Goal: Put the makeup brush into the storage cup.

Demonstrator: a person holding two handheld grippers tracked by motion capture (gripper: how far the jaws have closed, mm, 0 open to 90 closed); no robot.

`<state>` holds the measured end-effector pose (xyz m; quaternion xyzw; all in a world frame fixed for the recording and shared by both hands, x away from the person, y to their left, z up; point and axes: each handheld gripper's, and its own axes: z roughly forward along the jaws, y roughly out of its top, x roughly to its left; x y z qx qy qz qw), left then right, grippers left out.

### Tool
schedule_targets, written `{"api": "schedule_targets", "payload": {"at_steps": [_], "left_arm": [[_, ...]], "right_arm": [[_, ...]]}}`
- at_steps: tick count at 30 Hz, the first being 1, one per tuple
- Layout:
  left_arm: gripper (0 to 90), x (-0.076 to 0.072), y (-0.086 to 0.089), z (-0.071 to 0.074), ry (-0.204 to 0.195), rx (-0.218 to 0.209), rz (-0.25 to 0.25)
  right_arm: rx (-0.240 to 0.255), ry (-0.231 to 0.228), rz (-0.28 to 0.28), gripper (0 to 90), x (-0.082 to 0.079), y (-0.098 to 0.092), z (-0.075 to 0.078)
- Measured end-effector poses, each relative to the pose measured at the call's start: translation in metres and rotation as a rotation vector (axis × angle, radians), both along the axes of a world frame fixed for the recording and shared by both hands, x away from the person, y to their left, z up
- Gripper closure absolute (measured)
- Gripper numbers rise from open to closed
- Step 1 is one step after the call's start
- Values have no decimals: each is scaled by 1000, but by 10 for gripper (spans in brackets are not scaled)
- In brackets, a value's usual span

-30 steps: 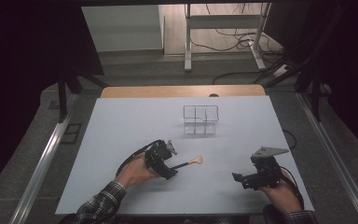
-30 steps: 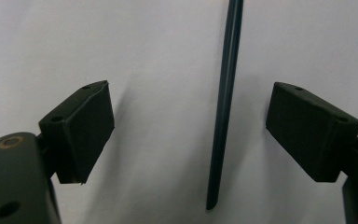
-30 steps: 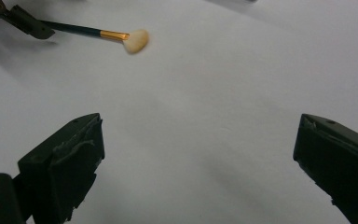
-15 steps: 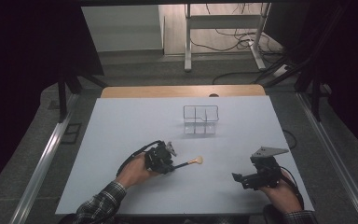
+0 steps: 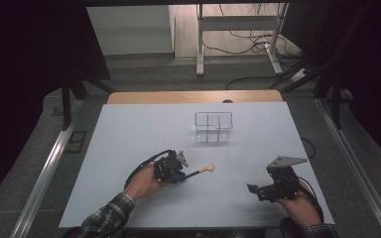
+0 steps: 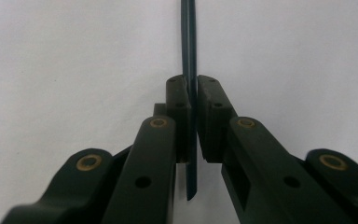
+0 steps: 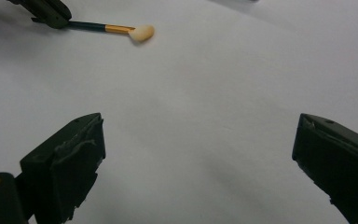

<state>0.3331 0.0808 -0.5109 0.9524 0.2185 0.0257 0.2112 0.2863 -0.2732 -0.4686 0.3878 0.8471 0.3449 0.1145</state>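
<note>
— Where is the brush (image 5: pixel 201 172) found relative to the left gripper (image 5: pixel 177 168)?
— Its handle is clamped between that gripper's jaws, and its head is laid on the table (image 5: pixel 129 134) just to the gripper's right.
— And the divided box (image 5: pixel 213 127)?
— It is set farther back on the table, behind the left gripper and a little to its right, well apart from it.
— The right gripper (image 5: pixel 263 191)?
— It is held near the table's front edge; the brush lies to its left and slightly behind it.
</note>
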Motion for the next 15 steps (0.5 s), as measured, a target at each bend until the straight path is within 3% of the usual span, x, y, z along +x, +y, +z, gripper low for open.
{"api": "schedule_targets", "payload": {"at_steps": [7,15], "left_arm": [[851,0,4,4,-5,-26,9],[852,-2,12,11,-5,-90,31]], "right_arm": [[-1,-2,3,25,0,0,0],[0,-2,4,25,0,0,0]]}}
